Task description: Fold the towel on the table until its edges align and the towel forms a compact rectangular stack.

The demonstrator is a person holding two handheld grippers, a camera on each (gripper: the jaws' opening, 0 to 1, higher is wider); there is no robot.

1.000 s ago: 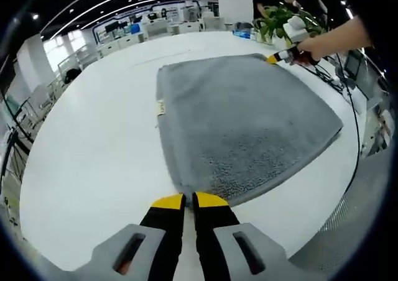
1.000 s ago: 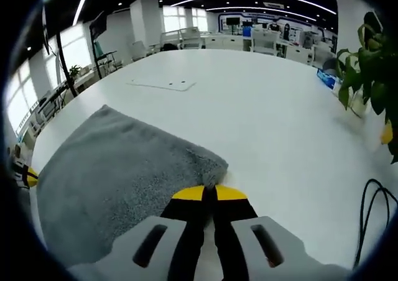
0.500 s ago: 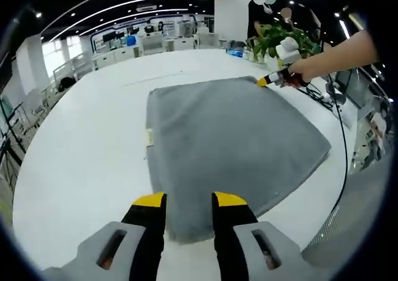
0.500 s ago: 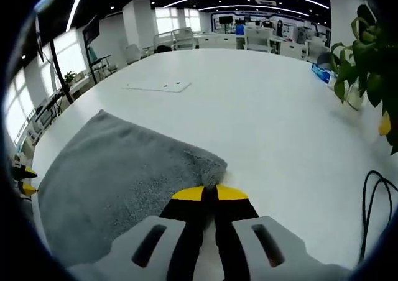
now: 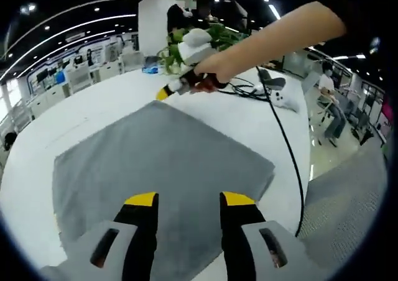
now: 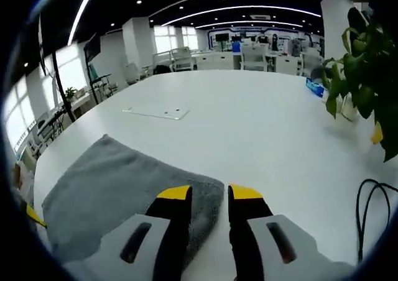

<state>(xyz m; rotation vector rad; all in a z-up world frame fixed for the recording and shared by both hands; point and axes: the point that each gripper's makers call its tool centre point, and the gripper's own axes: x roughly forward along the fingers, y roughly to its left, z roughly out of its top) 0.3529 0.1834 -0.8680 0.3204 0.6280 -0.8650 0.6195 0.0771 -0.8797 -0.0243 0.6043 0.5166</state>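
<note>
towel (image 5: 161, 163): grey cloth, rough matt pile | table (image 6: 249, 113): white, smooth, slightly glossy | cable (image 5: 286, 144): black, smooth

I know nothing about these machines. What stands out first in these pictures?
A big grey towel lies flat on a white table. Yellow-tipped fingers stand open above it. At the towel's far corner, a person's hand holds the other gripper, with a green plant nearby.

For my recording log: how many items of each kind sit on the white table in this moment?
Grey terry towel, lying flat: 1
Potted green plant: 1
Black cable: 1
Thin pale flat sheet: 1
Blue item near the far edge, too small to identify: 1
Total: 5
</note>
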